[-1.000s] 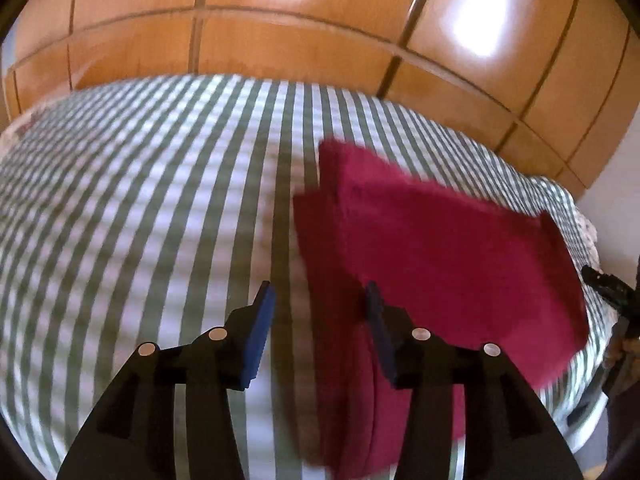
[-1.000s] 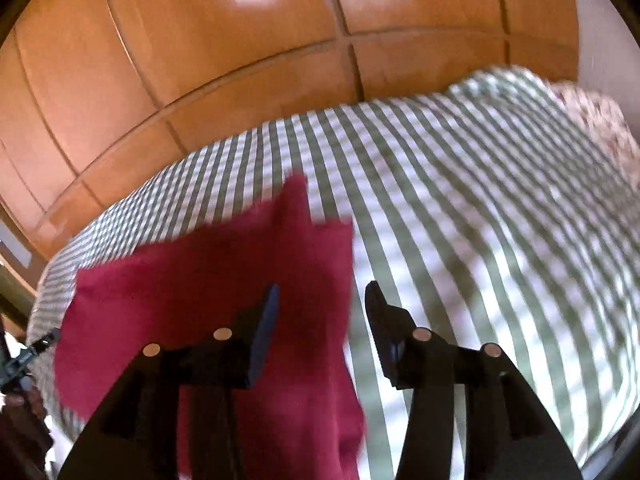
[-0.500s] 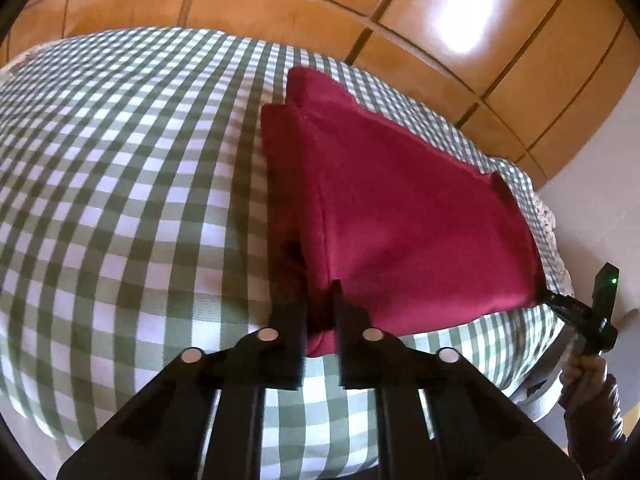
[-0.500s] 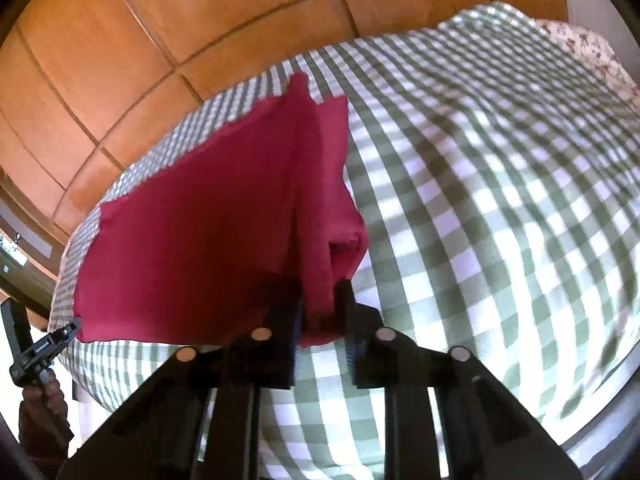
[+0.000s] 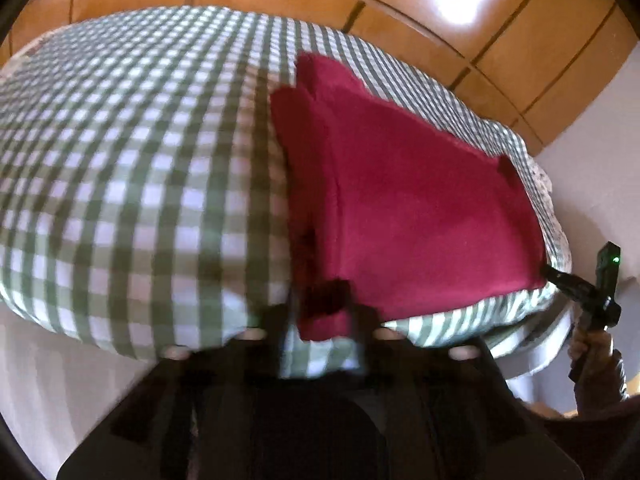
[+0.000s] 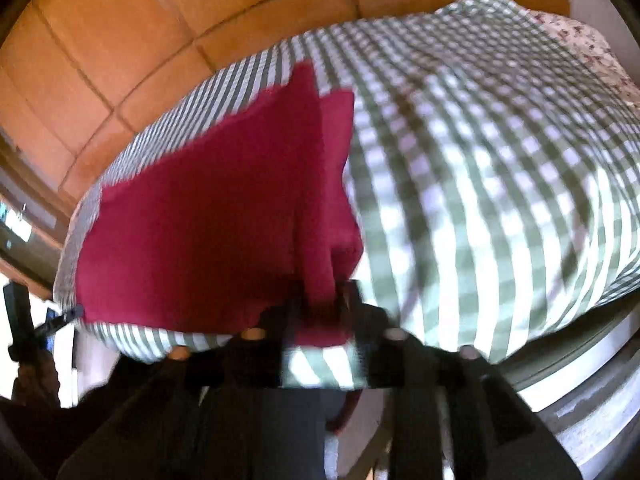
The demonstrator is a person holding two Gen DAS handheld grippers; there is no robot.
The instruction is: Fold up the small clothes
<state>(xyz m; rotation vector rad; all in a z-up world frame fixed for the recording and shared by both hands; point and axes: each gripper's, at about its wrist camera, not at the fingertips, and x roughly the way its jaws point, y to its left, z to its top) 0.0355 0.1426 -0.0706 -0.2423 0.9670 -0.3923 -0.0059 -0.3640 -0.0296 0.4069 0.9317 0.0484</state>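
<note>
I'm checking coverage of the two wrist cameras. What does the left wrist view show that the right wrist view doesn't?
Only the left wrist view shows the left gripper close up, pinching one near corner of the red garment, and a green indicator light at far right. Only the right wrist view shows the right gripper close up on the other near corner, plus floral fabric. Both show the checked cloth and wooden panels.

The red garment (image 5: 420, 220) I hold looks like soft, matt cloth (fleecy, perhaps, though blur hides the weave); the checked bedcover (image 5: 140, 168) is woven fabric, the wooden panels (image 5: 500, 20) glossy.
</note>
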